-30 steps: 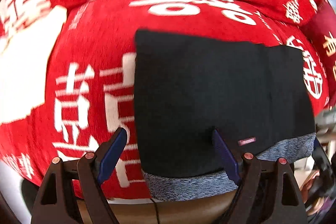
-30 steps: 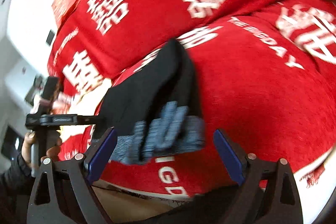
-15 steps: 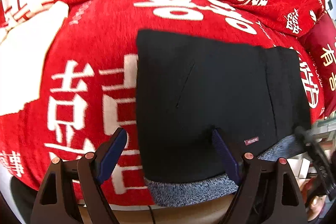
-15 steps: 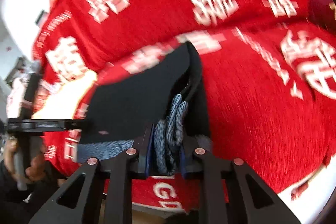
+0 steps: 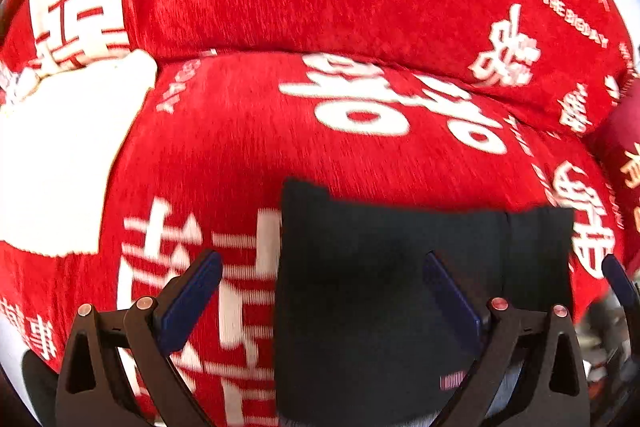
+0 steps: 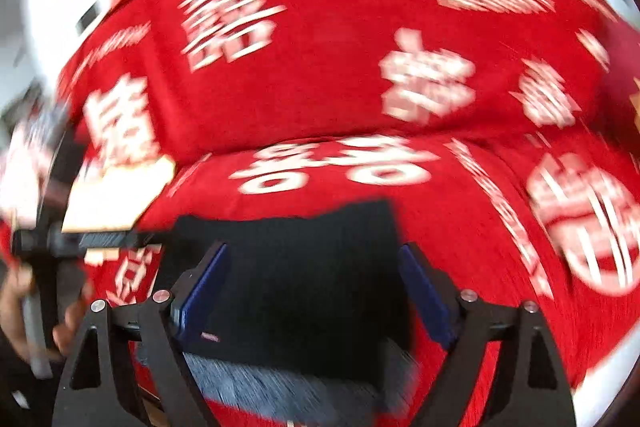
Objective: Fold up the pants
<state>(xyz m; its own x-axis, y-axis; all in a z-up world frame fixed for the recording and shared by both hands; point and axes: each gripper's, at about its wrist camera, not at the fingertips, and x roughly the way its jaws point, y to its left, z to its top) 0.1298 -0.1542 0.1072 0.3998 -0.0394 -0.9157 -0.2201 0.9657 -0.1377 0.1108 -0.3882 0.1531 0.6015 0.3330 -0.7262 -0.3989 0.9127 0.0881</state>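
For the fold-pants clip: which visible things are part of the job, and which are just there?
Part of the job:
- black pants, lying folded flat
- left gripper, jaws open
- right gripper, jaws open, nothing between them

Just there:
- red sofa cover
- cream cloth beside the pants

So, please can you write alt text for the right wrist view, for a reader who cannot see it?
Folded black pants with a grey waistband lie flat on a red sofa cover printed with white characters. The open right gripper hovers above them, its blue fingers holding nothing. At the left edge a hand holds the left gripper; the picture is blurred.
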